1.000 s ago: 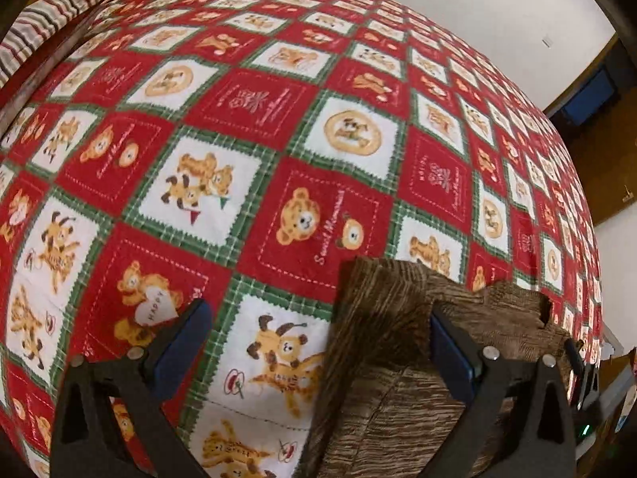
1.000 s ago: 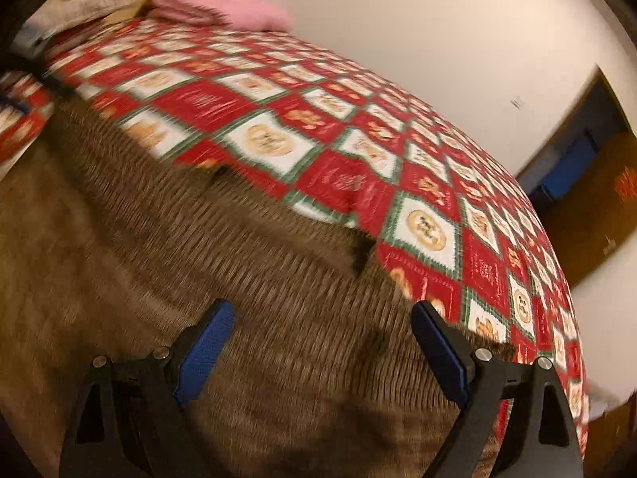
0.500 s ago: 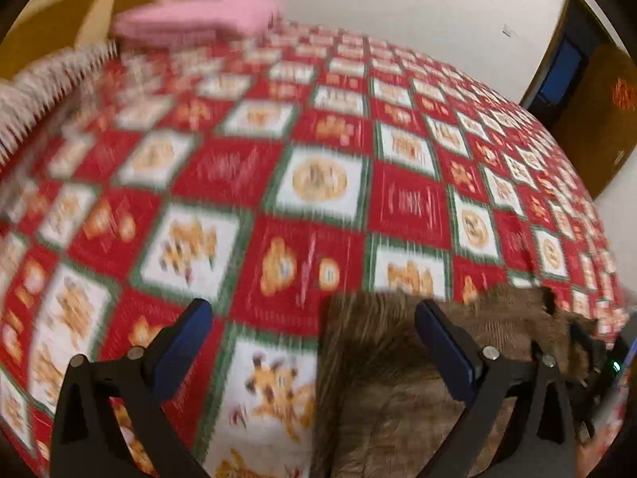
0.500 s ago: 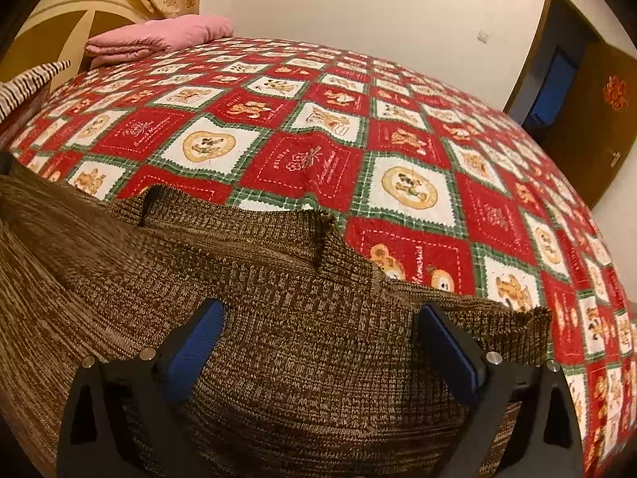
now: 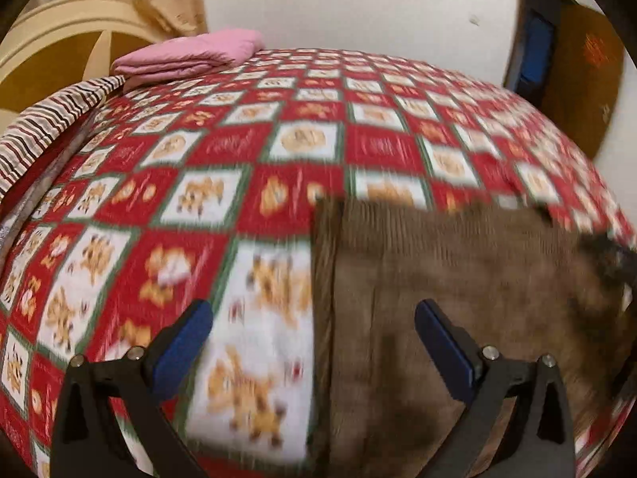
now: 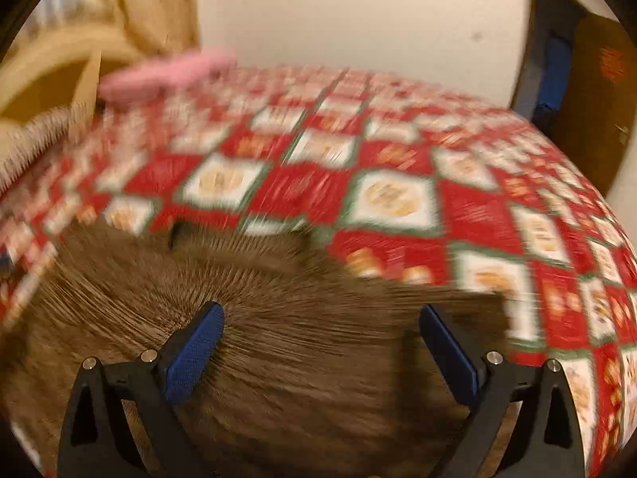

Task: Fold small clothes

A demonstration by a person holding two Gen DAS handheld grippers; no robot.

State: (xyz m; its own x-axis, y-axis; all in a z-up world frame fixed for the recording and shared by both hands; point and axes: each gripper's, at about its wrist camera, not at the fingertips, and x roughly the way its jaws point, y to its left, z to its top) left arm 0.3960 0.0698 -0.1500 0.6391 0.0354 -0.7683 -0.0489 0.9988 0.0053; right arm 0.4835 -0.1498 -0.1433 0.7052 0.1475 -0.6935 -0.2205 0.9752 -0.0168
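Two wrist cams, both low over the bed and aimed the same way

The left wrist view sat close above the bedspread (image 5: pixel 302 151), looking along its fingers toward the far edge, the wall and the pink folded blanket (image 5: pixel 187 55) at the far left corner. The right wrist view faced the same direction from just as near, further right, right over the brown knit garment (image 6: pixel 278 342). Both were blurry and shared that garment (image 5: pixel 458 279), the blanket (image 6: pixel 167 73), bedspread (image 6: pixel 398 199) and the doorway (image 5: pixel 537 51) at right.

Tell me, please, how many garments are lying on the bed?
2: a brown knit garment near the grippers, and a folded pink cloth at the far end; others may be out of view.
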